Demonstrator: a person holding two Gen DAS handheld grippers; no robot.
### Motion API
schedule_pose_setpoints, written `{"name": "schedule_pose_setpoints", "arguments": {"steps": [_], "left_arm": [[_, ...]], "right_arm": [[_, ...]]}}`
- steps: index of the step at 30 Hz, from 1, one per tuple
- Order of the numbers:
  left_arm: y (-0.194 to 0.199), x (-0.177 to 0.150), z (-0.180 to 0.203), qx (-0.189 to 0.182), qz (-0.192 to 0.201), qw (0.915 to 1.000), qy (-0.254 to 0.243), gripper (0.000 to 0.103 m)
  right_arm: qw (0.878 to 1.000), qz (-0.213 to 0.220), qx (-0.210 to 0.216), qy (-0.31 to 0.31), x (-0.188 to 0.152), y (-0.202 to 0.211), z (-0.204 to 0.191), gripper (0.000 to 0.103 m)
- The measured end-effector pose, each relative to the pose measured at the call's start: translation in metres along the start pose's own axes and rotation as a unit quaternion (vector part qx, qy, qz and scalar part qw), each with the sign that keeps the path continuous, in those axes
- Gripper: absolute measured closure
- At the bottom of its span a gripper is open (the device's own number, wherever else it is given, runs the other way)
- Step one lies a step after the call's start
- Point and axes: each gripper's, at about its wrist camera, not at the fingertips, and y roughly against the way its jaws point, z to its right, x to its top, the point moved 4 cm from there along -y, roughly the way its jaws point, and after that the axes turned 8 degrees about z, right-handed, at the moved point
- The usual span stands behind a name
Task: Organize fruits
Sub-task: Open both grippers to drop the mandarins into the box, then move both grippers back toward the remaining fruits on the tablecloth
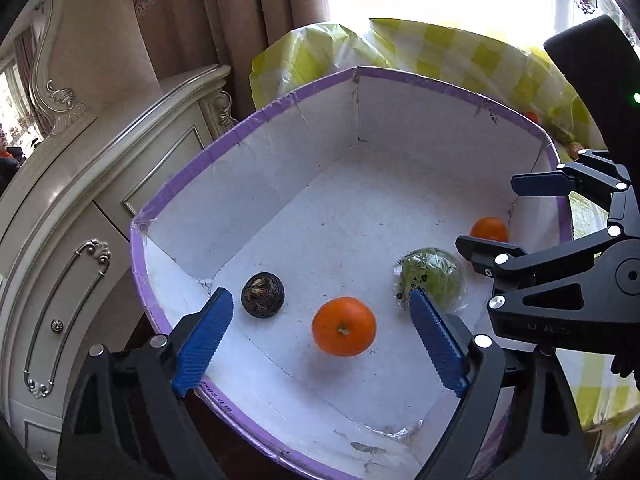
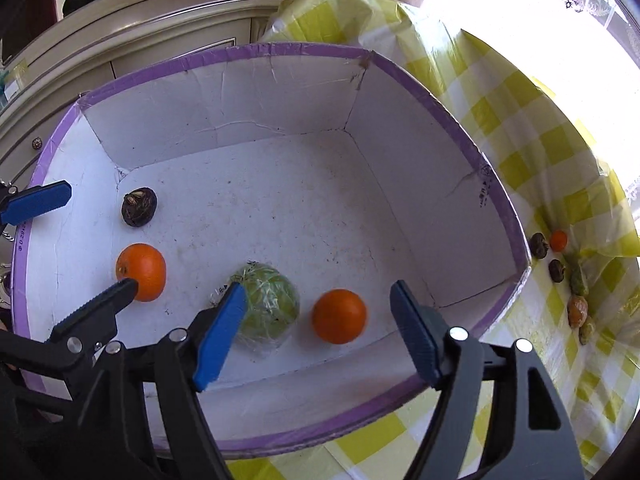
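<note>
A white cardboard box with a purple rim holds two oranges, a green fruit in clear wrap and a dark brown round fruit. My left gripper is open over the box's near left side, and one orange lies on the floor between its blue pads, untouched. My right gripper is open too, with the other orange loose on the floor between its fingers. The green fruit sits between the two oranges.
The box stands on a yellow checked tablecloth. Several small fruits lie on the cloth to the right of the box. A cream carved cabinet stands close on the left, with curtains and a bright window behind.
</note>
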Motion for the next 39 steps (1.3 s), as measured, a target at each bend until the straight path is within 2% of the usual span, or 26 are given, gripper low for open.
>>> {"name": "schedule_pose_setpoints", "arguments": {"steps": [5, 11, 13, 15, 18, 20, 22, 24, 29, 30, 32, 34, 39], "left_arm": [[0.002, 0.002, 0.001, 0.014, 0.001, 0.9999, -0.004, 0.016], [0.007, 0.01, 0.016, 0.039, 0.017, 0.9986, -0.032, 0.016], [0.017, 0.017, 0.029, 0.044, 0.048, 0.9971, -0.04, 0.016], [0.035, 0.028, 0.045, 0.031, 0.105, 0.9933, -0.037, 0.016], [0.066, 0.04, 0.082, -0.025, 0.196, 0.9794, -0.04, 0.016], [0.077, 0.045, 0.114, -0.054, 0.236, 0.9686, -0.056, 0.016], [0.081, 0.047, 0.148, -0.09, 0.263, 0.9577, -0.074, 0.016], [0.074, 0.049, 0.184, -0.131, 0.264, 0.9513, -0.091, 0.016], [0.033, 0.054, 0.257, -0.222, 0.225, 0.9457, -0.076, 0.016], [0.022, 0.051, 0.269, -0.226, 0.221, 0.9461, -0.072, 0.016], [-0.005, 0.053, 0.287, -0.214, 0.202, 0.9536, -0.064, 0.016], [-0.03, 0.055, 0.296, -0.214, 0.181, 0.9589, -0.045, 0.016], [-0.083, 0.074, 0.318, -0.205, 0.14, 0.9687, -0.008, 0.016]], "right_arm": [[1.0, 0.029, -0.008, -0.007, 0.001, 0.013, 0.008, 0.023], [0.994, 0.105, -0.012, -0.034, -0.002, 0.047, 0.034, 0.013], [0.988, 0.141, -0.02, -0.051, -0.009, 0.063, 0.049, 0.013], [0.977, 0.196, -0.03, -0.075, -0.023, 0.084, 0.069, 0.008], [0.951, 0.277, -0.051, -0.124, -0.059, 0.112, 0.106, 0.002], [0.937, 0.3, -0.066, -0.166, -0.089, 0.118, 0.135, 0.002], [0.93, 0.287, -0.084, -0.212, -0.12, 0.113, 0.164, 0.002], [0.924, 0.266, -0.099, -0.257, -0.151, 0.106, 0.192, 0.002], [0.905, 0.221, -0.167, -0.323, -0.209, 0.091, 0.251, 0.002], [0.901, 0.21, -0.183, -0.331, -0.218, 0.087, 0.261, 0.002], [0.895, 0.186, -0.215, -0.344, -0.233, 0.076, 0.278, 0.002], [0.893, 0.168, -0.241, -0.341, -0.243, 0.068, 0.287, 0.002], [0.889, 0.16, -0.262, -0.339, -0.243, 0.06, 0.311, 0.002]]}}
